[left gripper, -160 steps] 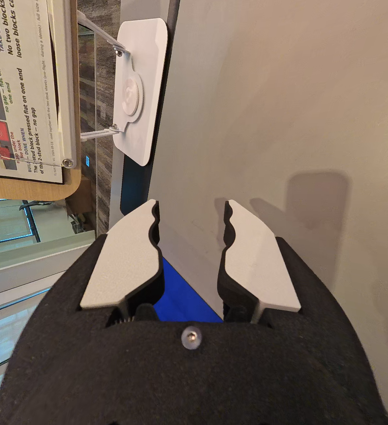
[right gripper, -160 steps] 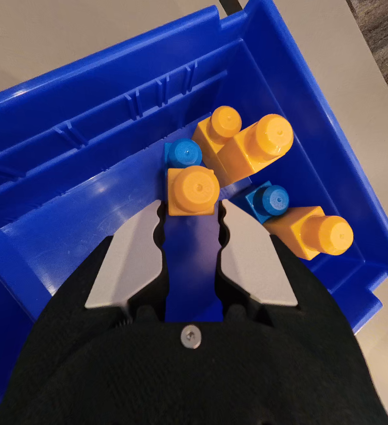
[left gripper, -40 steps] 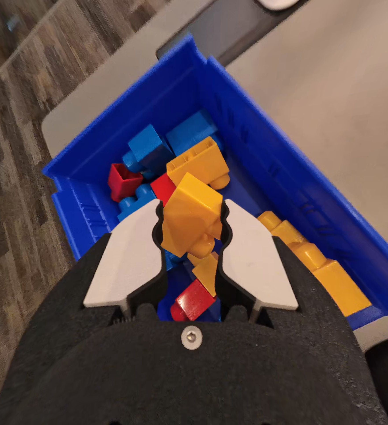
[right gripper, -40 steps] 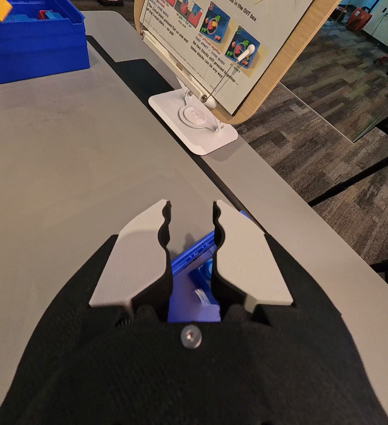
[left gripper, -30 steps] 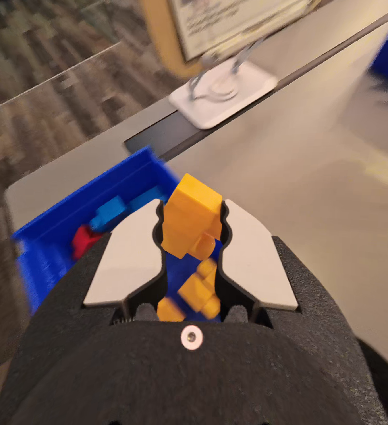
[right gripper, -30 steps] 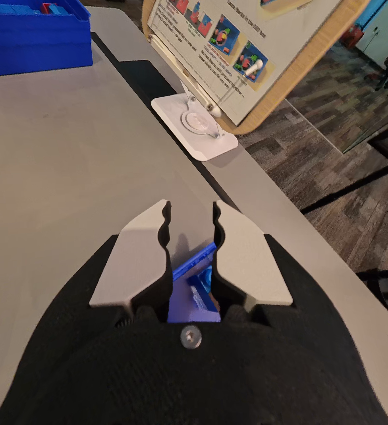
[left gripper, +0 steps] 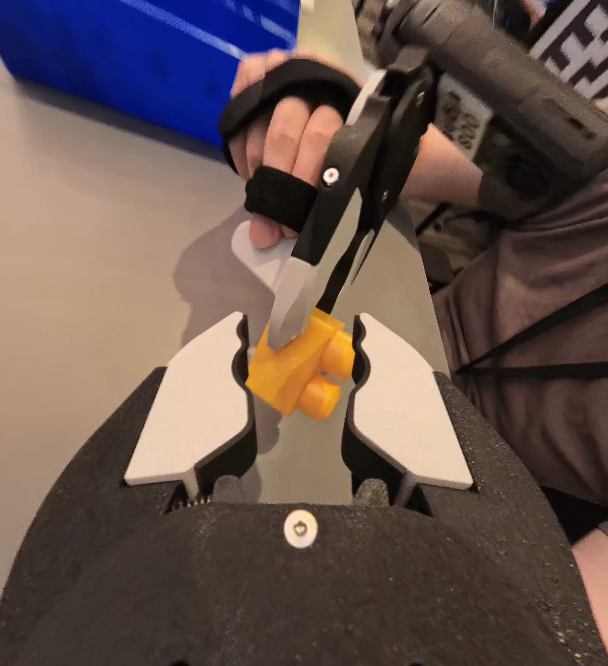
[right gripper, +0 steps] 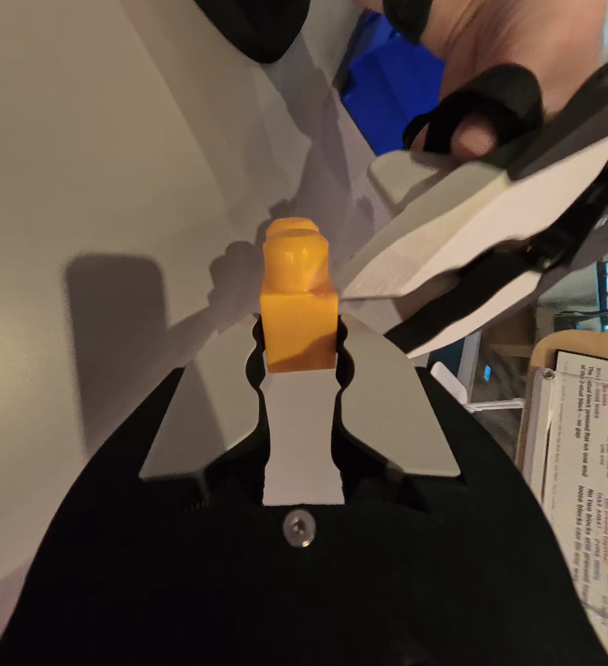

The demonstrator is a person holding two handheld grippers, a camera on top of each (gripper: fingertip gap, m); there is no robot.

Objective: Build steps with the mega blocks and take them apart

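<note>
A yellow two-stud mega block hangs above the grey table. My right gripper comes down from above and is shut on it. In the right wrist view the block is pinched by its sides at my right gripper's fingertips, studs up. My left gripper is open. Its jaws flank the block, one by the base and one by the studs, with a thin gap at the studs. The left gripper reaches in from the right in the right wrist view.
A blue bin stands on the table behind the right gripper, and another blue bin shows behind the left. Gloved hands hold both grippers. The person's body is at the right. An instruction board stands at the table edge. My hands' fingertips stand some 4 cm from each other.
My left gripper carried the yellow block from the bin out over the table. My right gripper left its bin, came over and shut on the block. My left jaws have eased off it.
</note>
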